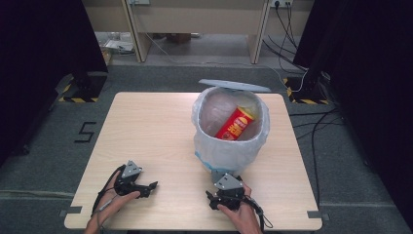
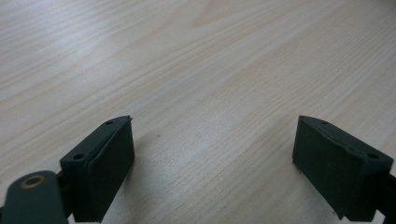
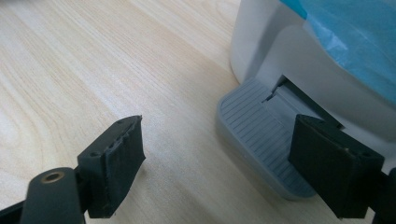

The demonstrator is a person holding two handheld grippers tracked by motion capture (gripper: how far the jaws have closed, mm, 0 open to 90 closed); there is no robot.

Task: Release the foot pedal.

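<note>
A pale pedal bin (image 1: 225,152) lined with a clear plastic bag stands on the right half of the wooden table (image 1: 146,131), its grey lid (image 1: 234,85) raised. Inside it a red and yellow tube (image 1: 236,124) lies slanted. My right gripper (image 1: 223,179) rests just in front of the bin, open, with nothing between its jaws. In the right gripper view (image 3: 215,172) the bin's ribbed grey pedal (image 3: 261,135) lies just ahead, toward the right jaw, below the bin's wall (image 3: 280,51). My left gripper (image 1: 152,186) sits near the table's front left, open (image 2: 212,163) over bare wood.
The blue edge of the bag (image 3: 355,42) hangs over the bin's side. Beyond the table are a wooden desk's legs (image 1: 255,44), cables (image 1: 311,122) on the grey floor, and dark curtains on both sides. Bare wood spreads across the table's left half.
</note>
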